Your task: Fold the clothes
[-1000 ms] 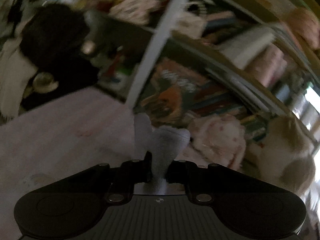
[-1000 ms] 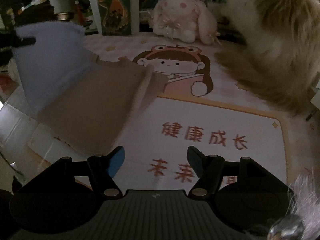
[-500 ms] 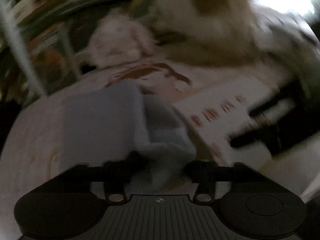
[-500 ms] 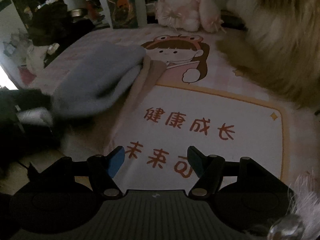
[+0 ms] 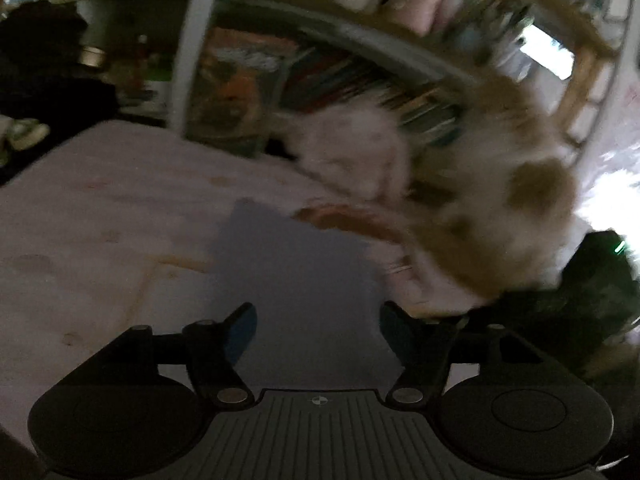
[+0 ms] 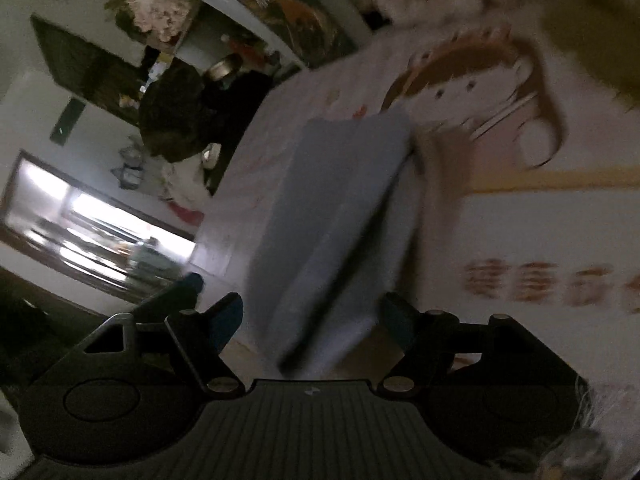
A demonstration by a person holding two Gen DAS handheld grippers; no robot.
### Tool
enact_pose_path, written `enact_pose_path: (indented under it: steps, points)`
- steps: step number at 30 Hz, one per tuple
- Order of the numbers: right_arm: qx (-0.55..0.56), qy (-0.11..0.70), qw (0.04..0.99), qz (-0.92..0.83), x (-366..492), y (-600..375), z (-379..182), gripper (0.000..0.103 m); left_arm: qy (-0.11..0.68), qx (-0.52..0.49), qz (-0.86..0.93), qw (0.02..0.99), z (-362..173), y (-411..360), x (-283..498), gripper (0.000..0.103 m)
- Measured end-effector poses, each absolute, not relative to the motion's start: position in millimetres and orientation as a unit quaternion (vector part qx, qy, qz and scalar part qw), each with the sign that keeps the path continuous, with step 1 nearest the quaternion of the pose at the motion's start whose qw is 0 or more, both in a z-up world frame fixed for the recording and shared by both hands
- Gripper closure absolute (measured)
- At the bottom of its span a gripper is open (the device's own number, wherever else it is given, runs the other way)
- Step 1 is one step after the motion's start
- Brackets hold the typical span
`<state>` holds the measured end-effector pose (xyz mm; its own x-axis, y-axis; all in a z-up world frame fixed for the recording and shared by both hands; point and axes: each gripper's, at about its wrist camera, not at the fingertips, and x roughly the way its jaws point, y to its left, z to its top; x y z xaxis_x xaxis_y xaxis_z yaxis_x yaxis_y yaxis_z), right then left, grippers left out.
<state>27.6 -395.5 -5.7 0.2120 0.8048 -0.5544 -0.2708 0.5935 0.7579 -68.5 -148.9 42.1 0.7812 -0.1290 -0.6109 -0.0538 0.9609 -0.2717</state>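
Right now both grippers, left (image 5: 318, 320) & right (image 6: 310, 314), have jaws spread, holding nothing. Grey-blue cloth (image 6: 340, 208) lies on the blanket (image 6: 520, 232) at 12 o'clock from each. Prob. soft, light, floppy; best pinched at corners/edge.

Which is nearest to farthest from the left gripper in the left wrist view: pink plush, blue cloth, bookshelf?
From the left gripper:
1. Blue cloth, flat on the mat just ahead, reaching back between the open fingers.
2. Pink plush, ahead, slightly right, at the mat's far edge.
3. Bookshelf, behind the plush.
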Motion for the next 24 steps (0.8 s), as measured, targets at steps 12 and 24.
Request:
enact_pose_path:
  steps: [12, 24]
  points:
    - [0.124, 0.46, 0.812, 0.337, 26.9, -349.4, -1.2, 0.085, 0.393, -0.119, -0.028, 0.911, -1.6, -150.2, -54.3, 0.064]
    - [0.092, 0.444, 0.83, 0.325, 7.7, -383.2, 4.3, 0.043, 0.405, -0.081, -0.026, 0.91, 9.1, -164.1, -60.4, 0.049]
